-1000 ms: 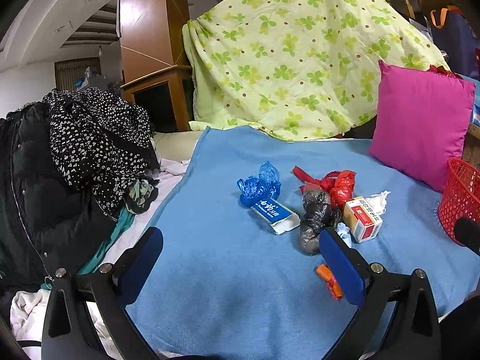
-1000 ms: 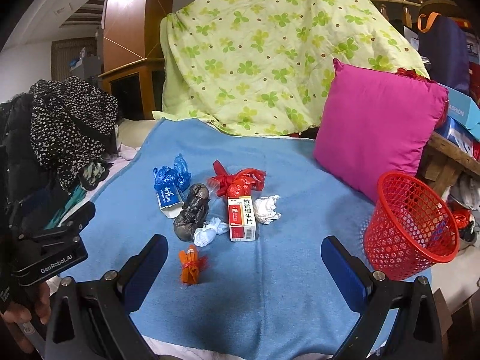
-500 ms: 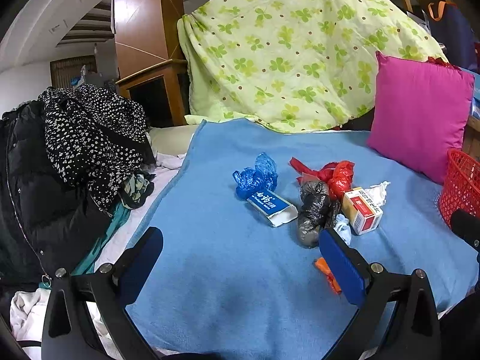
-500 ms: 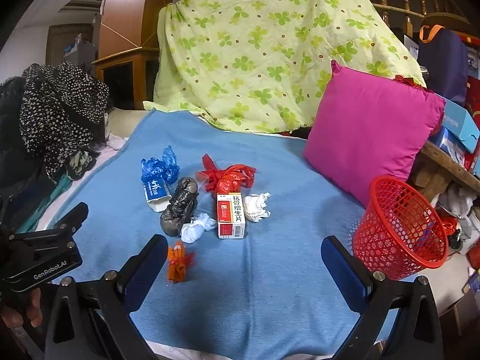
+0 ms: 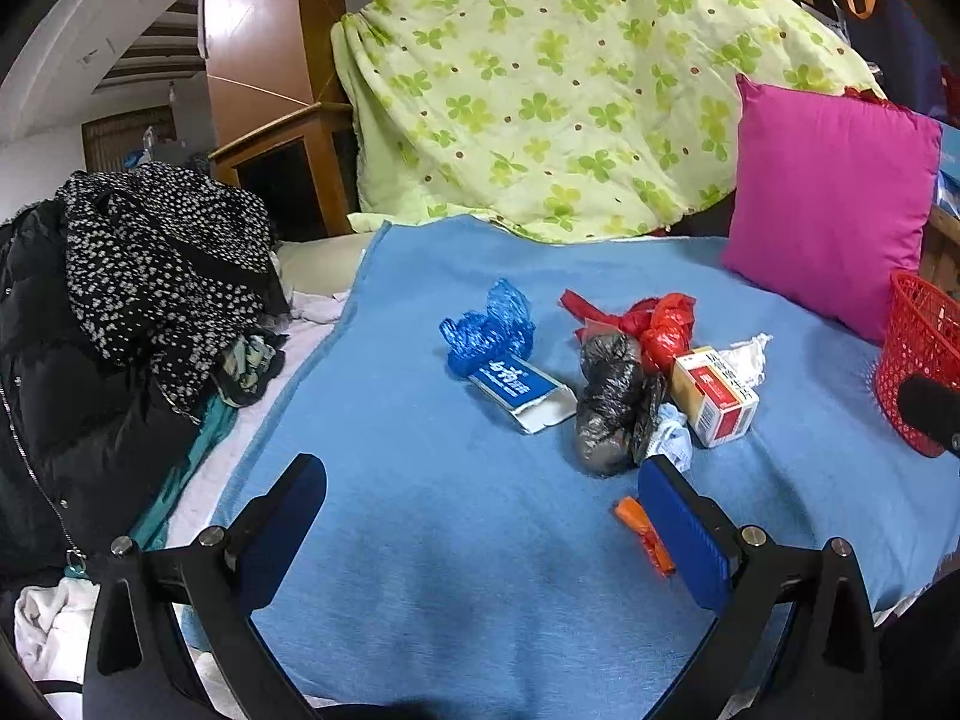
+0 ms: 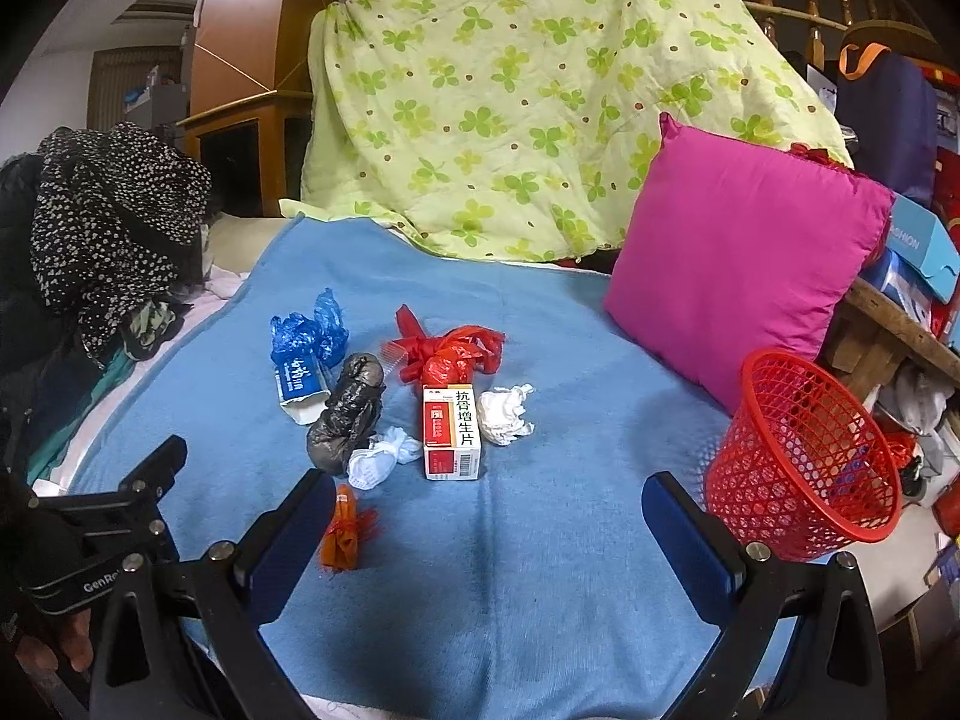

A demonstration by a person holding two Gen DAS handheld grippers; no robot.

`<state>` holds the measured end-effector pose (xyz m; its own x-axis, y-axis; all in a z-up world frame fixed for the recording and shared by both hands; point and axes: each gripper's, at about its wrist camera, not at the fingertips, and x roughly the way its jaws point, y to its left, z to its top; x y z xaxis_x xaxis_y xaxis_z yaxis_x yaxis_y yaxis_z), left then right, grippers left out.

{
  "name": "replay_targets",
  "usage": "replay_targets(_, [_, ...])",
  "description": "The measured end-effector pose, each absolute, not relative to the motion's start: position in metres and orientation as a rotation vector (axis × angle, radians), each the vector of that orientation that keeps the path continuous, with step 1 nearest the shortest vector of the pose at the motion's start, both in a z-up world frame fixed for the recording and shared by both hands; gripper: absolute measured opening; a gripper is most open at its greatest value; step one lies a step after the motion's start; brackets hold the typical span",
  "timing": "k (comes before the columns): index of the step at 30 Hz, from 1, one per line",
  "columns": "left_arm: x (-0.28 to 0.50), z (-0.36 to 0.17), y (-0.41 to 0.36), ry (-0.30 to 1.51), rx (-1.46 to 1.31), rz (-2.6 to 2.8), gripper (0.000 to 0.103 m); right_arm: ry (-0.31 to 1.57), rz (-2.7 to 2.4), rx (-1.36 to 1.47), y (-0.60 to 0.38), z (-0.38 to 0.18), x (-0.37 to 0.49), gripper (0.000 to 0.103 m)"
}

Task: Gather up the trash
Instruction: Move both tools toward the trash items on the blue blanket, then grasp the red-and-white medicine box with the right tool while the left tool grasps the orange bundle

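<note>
Trash lies clustered on a blue blanket [image 6: 540,570]: a blue plastic bag [image 6: 306,330] over a blue-and-white box [image 6: 300,387], a black bag [image 6: 348,414], a red bag [image 6: 450,354], a red-and-white medicine box [image 6: 451,432], a white paper wad [image 6: 505,414], a small white wad [image 6: 381,456] and an orange wrapper [image 6: 343,531]. A red mesh basket [image 6: 804,450] stands at the blanket's right edge. My right gripper [image 6: 489,531] hovers open just short of the pile, its left finger beside the orange wrapper. My left gripper [image 5: 480,522] is open too, left of the pile [image 5: 612,402].
A magenta pillow [image 6: 744,258] leans behind the basket. A green clover quilt [image 6: 540,108] covers the back. Dark clothes [image 5: 138,276] are heaped along the left. Boxes and a wooden shelf [image 6: 900,312] crowd the far right.
Both grippers have moved forward toward the trash pile, which now looks larger and nearer. Both stay open. No item has shifted.
</note>
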<state>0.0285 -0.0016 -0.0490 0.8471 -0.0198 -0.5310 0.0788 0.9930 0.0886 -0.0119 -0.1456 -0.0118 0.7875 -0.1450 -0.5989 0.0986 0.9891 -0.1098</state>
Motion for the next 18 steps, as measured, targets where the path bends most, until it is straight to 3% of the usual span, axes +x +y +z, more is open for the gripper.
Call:
replay_targets(14, [0.053,-0.109,-0.026,0.7,0.081,-0.31,0.103,0.773,0.059,0.091,-0.191,-0.07,0.059,0.103])
replay_targets(18, [0.059,-0.12,-0.034,0.745,0.073,-0.378,0.103,0.831,0.099,0.15,-0.19,-0.087,0.093,0.086])
